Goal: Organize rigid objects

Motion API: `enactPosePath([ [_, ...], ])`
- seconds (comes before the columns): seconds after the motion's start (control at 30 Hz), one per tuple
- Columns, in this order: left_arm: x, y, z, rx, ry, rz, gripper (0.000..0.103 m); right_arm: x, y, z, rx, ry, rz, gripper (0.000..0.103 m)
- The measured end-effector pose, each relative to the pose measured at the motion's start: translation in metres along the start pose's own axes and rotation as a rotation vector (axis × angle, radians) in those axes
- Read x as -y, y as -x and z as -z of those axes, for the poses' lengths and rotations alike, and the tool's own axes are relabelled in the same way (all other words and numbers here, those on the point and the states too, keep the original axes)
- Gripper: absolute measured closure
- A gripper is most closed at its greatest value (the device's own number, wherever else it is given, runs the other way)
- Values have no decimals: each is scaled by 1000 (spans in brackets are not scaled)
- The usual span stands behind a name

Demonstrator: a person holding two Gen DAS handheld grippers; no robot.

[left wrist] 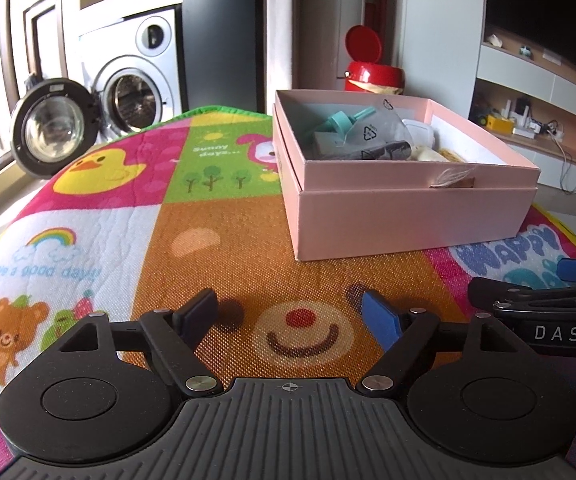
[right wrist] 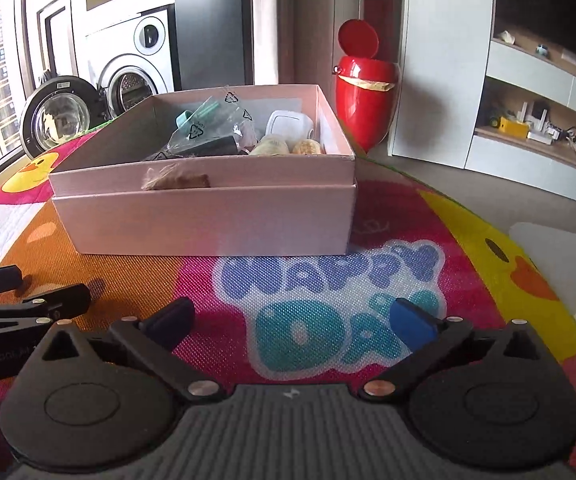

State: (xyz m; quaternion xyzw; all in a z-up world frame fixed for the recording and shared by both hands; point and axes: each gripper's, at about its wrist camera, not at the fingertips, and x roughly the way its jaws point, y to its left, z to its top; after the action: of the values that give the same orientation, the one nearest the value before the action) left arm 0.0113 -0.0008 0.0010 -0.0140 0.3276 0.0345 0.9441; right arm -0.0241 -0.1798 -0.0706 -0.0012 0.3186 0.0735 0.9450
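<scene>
With every loose item already gathered inside the pink box (left wrist: 408, 216), both grippers rest low before it. Left gripper (left wrist: 293, 316) and right gripper (right wrist: 293, 318) have fingers spread, holding nothing.

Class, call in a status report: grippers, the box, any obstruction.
Left gripper open, empty. Right gripper open, empty. Pink box ahead on mat, already holding items. Nothing in the way.
</scene>
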Motion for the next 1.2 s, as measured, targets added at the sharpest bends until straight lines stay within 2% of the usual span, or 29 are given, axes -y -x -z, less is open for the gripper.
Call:
enactPosePath([
  [1.2, -1, -1, 0, 1, 1, -2, 17, 1, 1, 0, 1, -6, -4, 0],
])
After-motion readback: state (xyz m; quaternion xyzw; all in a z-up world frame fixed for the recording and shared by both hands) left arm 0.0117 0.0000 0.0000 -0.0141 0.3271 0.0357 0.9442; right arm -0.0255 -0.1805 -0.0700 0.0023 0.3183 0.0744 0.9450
